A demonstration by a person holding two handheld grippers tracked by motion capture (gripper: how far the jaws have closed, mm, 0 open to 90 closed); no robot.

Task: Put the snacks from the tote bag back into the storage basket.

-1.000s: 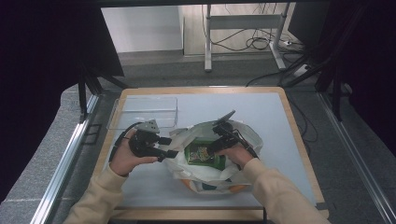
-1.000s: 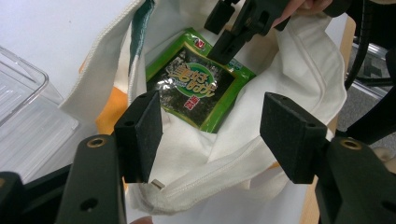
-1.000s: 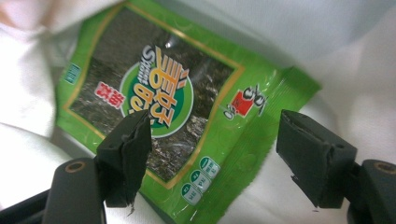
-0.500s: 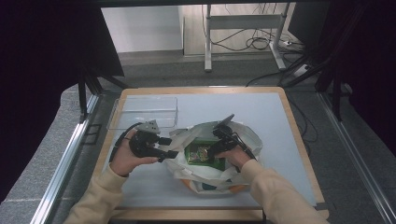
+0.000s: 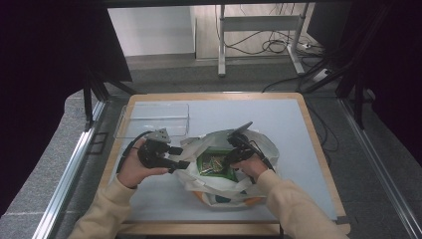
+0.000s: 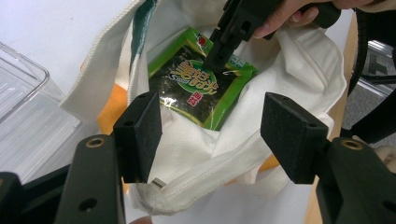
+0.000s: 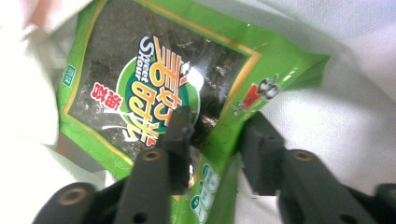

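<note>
Seaweed packet (image 7: 154, 93) nipped by right gripper (image 7: 212, 135) inside white bag (image 6: 261, 135); left gripper (image 6: 210, 135) wide at rim.

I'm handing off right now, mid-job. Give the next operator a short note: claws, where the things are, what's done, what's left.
Right claw: inside the white tote bag, jaws pinching an edge of the green seaweed packet.
Left claw: open, at the bag's left rim, gripping nothing.
Clear plastic tray: on the table behind the left claw, nothing visible in it.
Done: packet gripped.
Left, probably: lift the packet out, perhaps into the tray; steady the bag with the left claw.
</note>
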